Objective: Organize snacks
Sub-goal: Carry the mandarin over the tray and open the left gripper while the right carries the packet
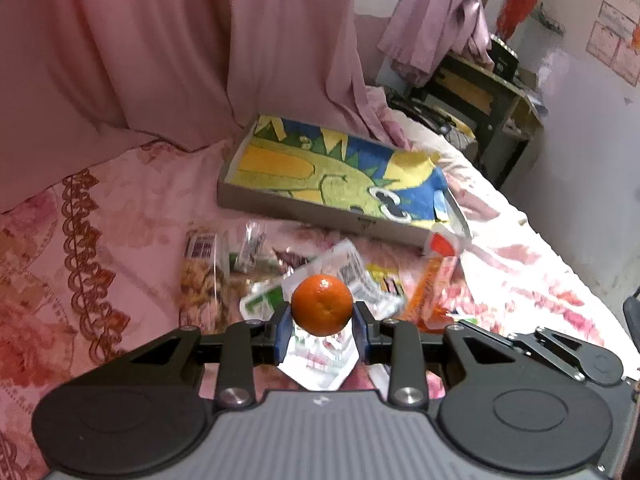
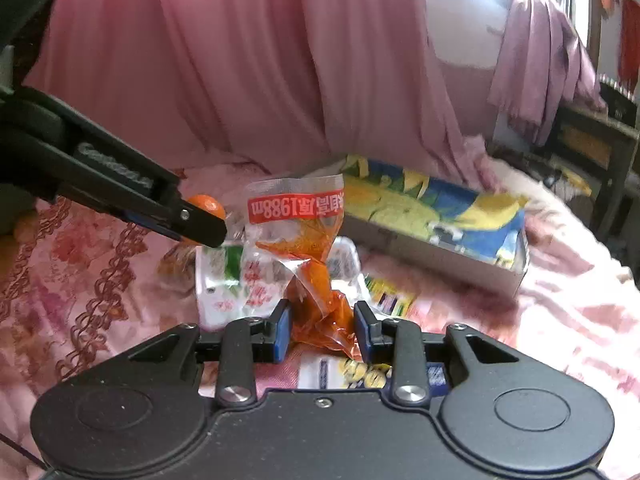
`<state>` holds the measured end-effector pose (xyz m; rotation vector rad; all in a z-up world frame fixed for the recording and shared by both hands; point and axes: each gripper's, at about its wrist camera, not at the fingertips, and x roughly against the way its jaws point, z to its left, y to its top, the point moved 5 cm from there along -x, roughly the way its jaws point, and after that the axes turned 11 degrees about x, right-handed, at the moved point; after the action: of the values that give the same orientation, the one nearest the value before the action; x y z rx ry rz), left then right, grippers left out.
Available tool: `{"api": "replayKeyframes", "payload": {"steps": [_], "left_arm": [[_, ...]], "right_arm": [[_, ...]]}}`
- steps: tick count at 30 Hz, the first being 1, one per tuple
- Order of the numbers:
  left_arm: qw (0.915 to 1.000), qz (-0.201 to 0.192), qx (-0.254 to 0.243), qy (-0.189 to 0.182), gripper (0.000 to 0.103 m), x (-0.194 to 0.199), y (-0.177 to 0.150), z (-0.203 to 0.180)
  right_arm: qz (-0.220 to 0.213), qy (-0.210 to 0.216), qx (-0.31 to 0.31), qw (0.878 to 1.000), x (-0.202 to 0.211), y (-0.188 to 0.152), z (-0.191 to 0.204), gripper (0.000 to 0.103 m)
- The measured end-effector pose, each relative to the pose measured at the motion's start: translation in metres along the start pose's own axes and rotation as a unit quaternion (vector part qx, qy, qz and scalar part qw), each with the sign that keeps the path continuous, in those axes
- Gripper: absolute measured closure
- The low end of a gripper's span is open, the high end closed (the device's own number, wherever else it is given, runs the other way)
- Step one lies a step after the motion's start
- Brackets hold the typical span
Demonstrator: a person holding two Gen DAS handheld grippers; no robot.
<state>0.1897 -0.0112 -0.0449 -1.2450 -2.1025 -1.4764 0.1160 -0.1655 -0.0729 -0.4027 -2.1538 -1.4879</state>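
My left gripper (image 1: 322,320) is shut on a small orange mandarin (image 1: 322,305) and holds it above a heap of snack packets (image 1: 248,276) on the pink bedspread. In the right wrist view the left gripper (image 2: 200,226) comes in from the left with the mandarin (image 2: 208,205) at its tip. My right gripper (image 2: 322,326) is shut on a clear packet with orange contents and a red label (image 2: 304,240), lifted upright. A shallow grey box lined with a yellow, green and blue cartoon cloth (image 1: 340,172) lies beyond the heap; it also shows in the right wrist view (image 2: 432,220).
Pink curtains (image 1: 180,48) hang behind the bed. A dark desk with shelves (image 1: 480,96) stands at the far right past the bed's edge. More packets (image 2: 360,372) lie under the right gripper.
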Motion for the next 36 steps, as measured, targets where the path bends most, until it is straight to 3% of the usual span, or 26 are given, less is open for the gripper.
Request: {"api": "replayKeyframes", "payload": {"steps": [8, 15, 16, 17, 18, 23, 27, 32, 36], "left_arm": [[0.9985, -0.047, 0.025, -0.008, 0.068, -0.028, 0.036, -0.004], [0.9971, -0.071, 0.021, -0.016, 0.068, -0.077, 0.073, -0.012], [0.9969, -0.072, 0.024, -0.018, 0.068, -0.085, 0.079, -0.013], [0.9967, -0.074, 0.026, -0.02, 0.068, -0.093, 0.084, -0.013], [0.9964, -0.076, 0.029, -0.023, 0.068, -0.1, 0.088, -0.012], [0.9948, -0.081, 0.05, -0.038, 0.068, -0.14, 0.107, -0.01], [0.9964, -0.068, 0.034, -0.038, 0.068, -0.165, 0.111, -0.008], [0.9978, -0.046, 0.036, -0.032, 0.067, -0.188, 0.119, -0.004], [0.9989, -0.035, 0.025, -0.02, 0.067, -0.2, 0.116, -0.004]], "right_arm": [[-0.028, -0.023, 0.022, 0.999, -0.011, 0.026, -0.023, 0.068], [-0.053, -0.055, 0.041, 0.996, -0.049, 0.05, -0.056, 0.07], [-0.056, -0.059, 0.038, 0.996, -0.056, 0.053, -0.062, 0.078], [-0.056, -0.063, 0.033, 0.996, -0.065, 0.056, -0.068, 0.1], [-0.056, -0.07, 0.028, 0.996, -0.073, 0.059, -0.075, 0.103], [-0.041, -0.076, 0.007, 0.996, -0.12, 0.062, -0.099, 0.103], [-0.011, -0.072, -0.024, 0.997, -0.15, 0.052, -0.114, 0.102], [-0.003, -0.058, -0.067, 0.996, -0.15, 0.048, -0.125, 0.089], [0.001, -0.059, -0.066, 0.996, -0.152, 0.046, -0.124, 0.089]]}}
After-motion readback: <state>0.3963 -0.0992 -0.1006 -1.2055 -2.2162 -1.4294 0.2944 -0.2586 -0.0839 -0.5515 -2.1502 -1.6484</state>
